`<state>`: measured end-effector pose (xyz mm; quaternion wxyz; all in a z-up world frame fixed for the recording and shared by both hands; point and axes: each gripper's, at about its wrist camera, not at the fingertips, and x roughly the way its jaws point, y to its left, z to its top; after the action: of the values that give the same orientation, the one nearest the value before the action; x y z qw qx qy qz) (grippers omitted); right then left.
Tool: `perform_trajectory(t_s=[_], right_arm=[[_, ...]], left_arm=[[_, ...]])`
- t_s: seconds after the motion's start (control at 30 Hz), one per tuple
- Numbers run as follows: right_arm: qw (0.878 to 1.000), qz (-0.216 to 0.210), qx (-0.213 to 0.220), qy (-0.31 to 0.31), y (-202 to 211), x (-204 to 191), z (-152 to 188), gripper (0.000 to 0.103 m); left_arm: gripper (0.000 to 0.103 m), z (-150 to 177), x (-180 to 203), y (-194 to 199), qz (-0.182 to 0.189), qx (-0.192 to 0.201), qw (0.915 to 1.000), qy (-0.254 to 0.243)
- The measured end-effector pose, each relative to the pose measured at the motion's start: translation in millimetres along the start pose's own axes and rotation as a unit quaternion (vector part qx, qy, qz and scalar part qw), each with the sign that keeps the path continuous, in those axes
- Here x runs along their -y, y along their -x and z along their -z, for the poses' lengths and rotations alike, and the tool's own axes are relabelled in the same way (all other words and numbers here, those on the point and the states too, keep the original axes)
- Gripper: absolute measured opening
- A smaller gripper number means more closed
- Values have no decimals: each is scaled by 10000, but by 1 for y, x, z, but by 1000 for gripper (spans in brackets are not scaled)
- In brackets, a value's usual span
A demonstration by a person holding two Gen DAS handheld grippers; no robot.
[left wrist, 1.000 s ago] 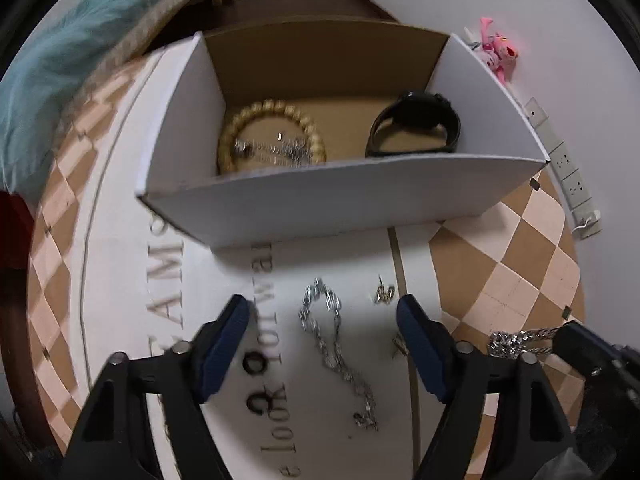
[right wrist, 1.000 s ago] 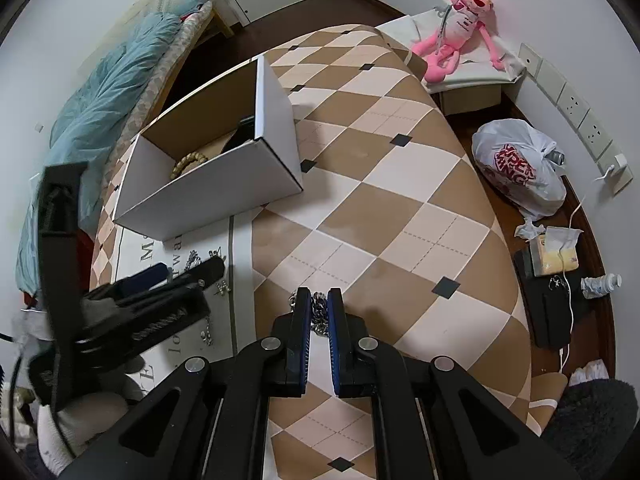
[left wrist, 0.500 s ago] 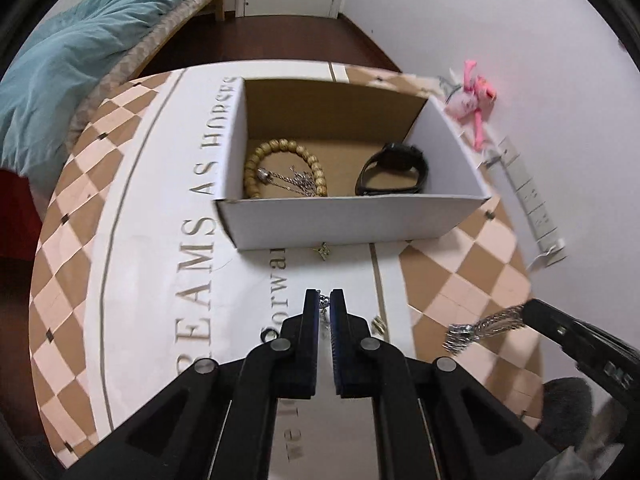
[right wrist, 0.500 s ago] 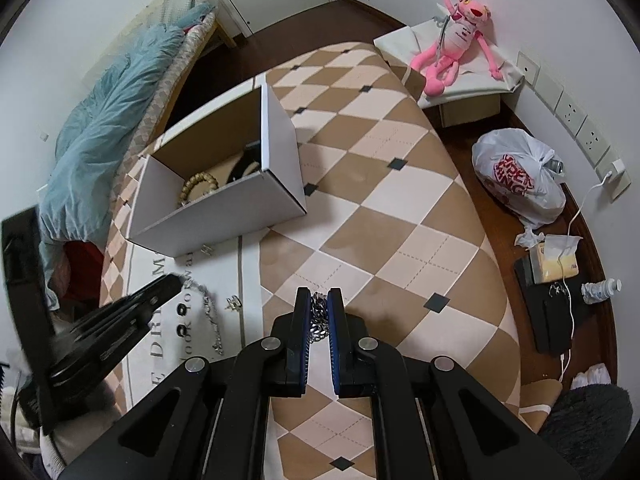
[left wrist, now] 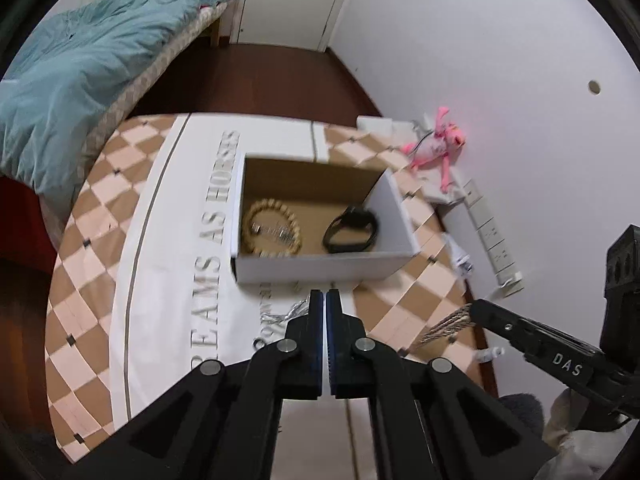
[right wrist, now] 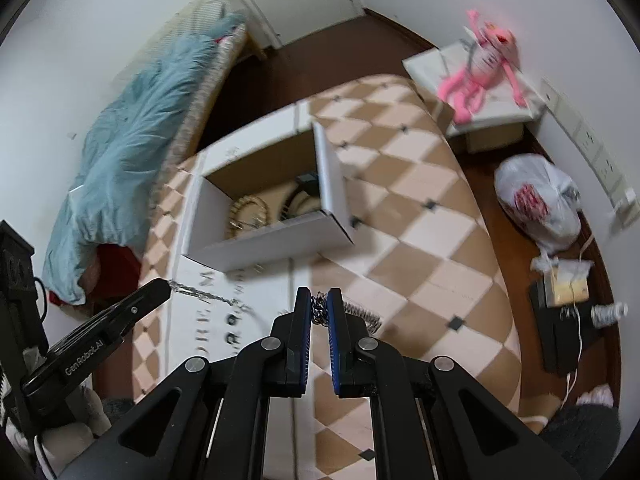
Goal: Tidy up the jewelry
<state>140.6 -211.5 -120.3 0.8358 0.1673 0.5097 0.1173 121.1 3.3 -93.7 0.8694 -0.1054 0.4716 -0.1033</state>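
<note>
An open white cardboard box (left wrist: 320, 269) (right wrist: 276, 240) stands on the checkered table. Inside lie a beaded bracelet (left wrist: 272, 232) with a silver piece across it and a black watch (left wrist: 352, 233). My left gripper (left wrist: 325, 300) is shut on a thin silver chain (right wrist: 200, 294) that hangs from its tips above the white cloth strip. My right gripper (right wrist: 319, 312) is shut on a thicker silver chain (right wrist: 319, 314), which also shows at its tips in the left wrist view (left wrist: 448, 322). Both are lifted, in front of the box.
A small earring (left wrist: 297, 288) lies on the cloth just before the box. A bed with a teal duvet (left wrist: 80, 80) is to the left. A pink plush toy (right wrist: 480, 68) on a low stand, a plastic bag (right wrist: 536, 204) and floor clutter lie right of the table.
My left gripper closed on the thin chain and lifted it off the cloth. Both grippers have risen higher above the table, the right one keeping its chain.
</note>
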Motion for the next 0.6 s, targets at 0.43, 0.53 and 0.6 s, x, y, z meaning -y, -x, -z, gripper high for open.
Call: perform_trajectory(t_s=[0.43,0.53,0.6], right_arm=[[9960,-214,357,786,17,-69,-91,8],[9962,-112,182,841,-6,-74,-102,8],[9964,-51,30,842,-22,-73,-105,8]], left_arm=[[0,-74,-1,25,-54,559,9983,-164],[0,-81,-8,5,-152,368,9990,-196],[0,-84,-11,-9,-187,214,9994,-200]])
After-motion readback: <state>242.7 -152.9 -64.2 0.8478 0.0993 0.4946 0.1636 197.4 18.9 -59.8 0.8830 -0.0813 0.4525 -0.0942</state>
